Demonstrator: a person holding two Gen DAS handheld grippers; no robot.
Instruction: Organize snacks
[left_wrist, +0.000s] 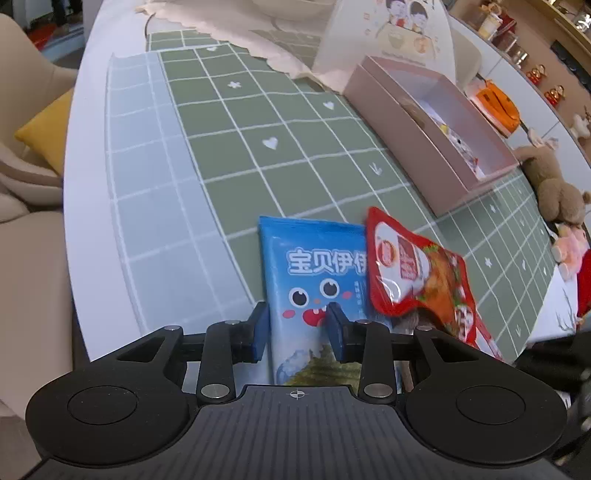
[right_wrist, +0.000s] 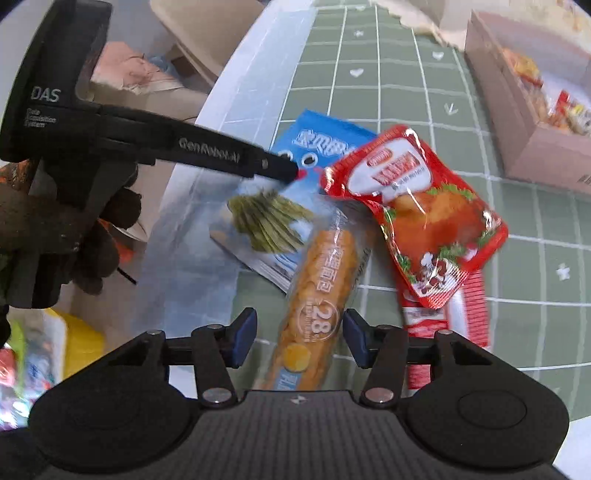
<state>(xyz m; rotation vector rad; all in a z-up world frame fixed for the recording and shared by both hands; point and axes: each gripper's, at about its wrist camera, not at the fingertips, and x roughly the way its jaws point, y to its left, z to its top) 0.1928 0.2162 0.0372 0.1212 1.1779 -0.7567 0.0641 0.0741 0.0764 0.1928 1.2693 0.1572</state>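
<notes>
A blue seaweed snack packet (left_wrist: 314, 280) lies on the green checked mat, and my left gripper (left_wrist: 297, 326) is open with its blue pads on either side of the packet's left part. A red chicken snack pouch (left_wrist: 417, 273) overlaps its right edge. In the right wrist view the same blue packet (right_wrist: 269, 218) and red pouch (right_wrist: 421, 218) lie ahead, with an orange bread stick pack (right_wrist: 317, 302) between my right gripper's open pads (right_wrist: 300, 338). The left gripper (right_wrist: 207, 151) reaches over the blue packet from the left. A pink box (left_wrist: 417, 125) holds several snacks.
A red striped packet (right_wrist: 472, 314) lies under the pouch. The pink box (right_wrist: 517, 122) stands at the far right of the mat. A plush bear (left_wrist: 554, 184) and toys sit beyond the box. A white table edge (left_wrist: 88, 221) runs left; chairs with a yellow cushion (left_wrist: 44, 129) beyond.
</notes>
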